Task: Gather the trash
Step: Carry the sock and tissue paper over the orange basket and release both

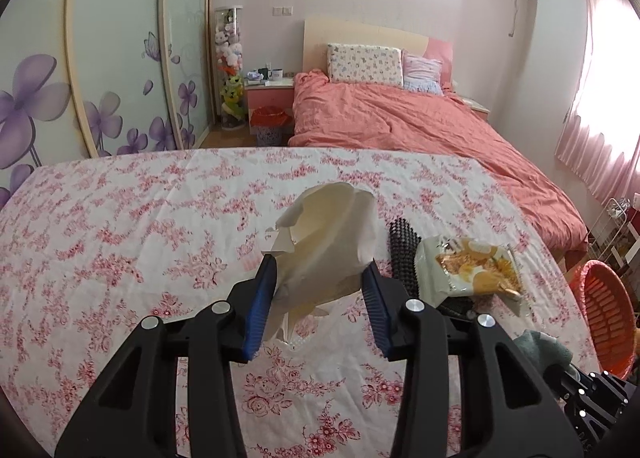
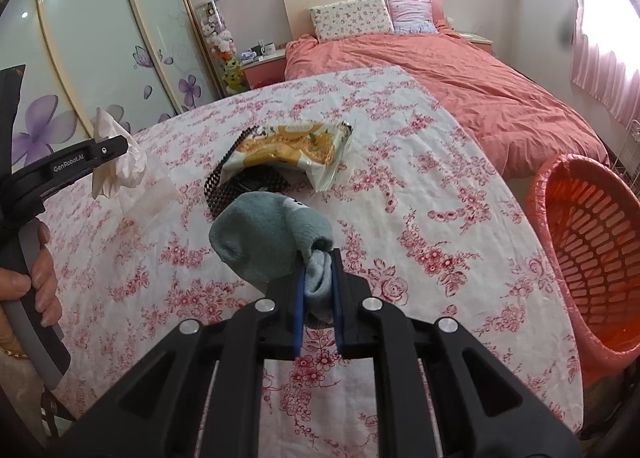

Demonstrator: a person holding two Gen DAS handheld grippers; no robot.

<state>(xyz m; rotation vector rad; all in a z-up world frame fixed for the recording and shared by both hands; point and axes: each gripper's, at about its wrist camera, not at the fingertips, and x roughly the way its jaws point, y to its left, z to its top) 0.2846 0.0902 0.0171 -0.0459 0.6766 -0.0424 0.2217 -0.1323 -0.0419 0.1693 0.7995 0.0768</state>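
Left gripper [image 1: 320, 270] pinches crumpled tissue [image 1: 328, 234], lifted off the tabletop [image 1: 120, 217]. Right gripper [image 2: 318, 278] is clamped on a grey sock [image 2: 272, 242]. Advice: keep the tissue grip firm and carry it across to the orange basket [image 2: 592, 258] at the tabletop's right edge.

Tablecloth [image 1: 120, 238]: white, red-pink rose print throughout. Tissue [image 1: 324, 242]: cream-white, plain. Snack wrapper [image 2: 296, 145], at 12 o'clock from the sock: white with orange-yellow food print. Mesh piece [image 2: 224, 189] under the wrapper: black. Sock [image 2: 264, 242]: grey-teal, paler grey at cuff. Basket [image 2: 592, 242], 3 o'clock: orange-red, slotted. Left gripper [image 1: 320, 278] and right gripper [image 2: 318, 286]: black bodies, blue pads. Bed cover [image 1: 400, 121]: salmon pink. Wardrobe doors [image 1: 48, 89]: pale, purple flowers.
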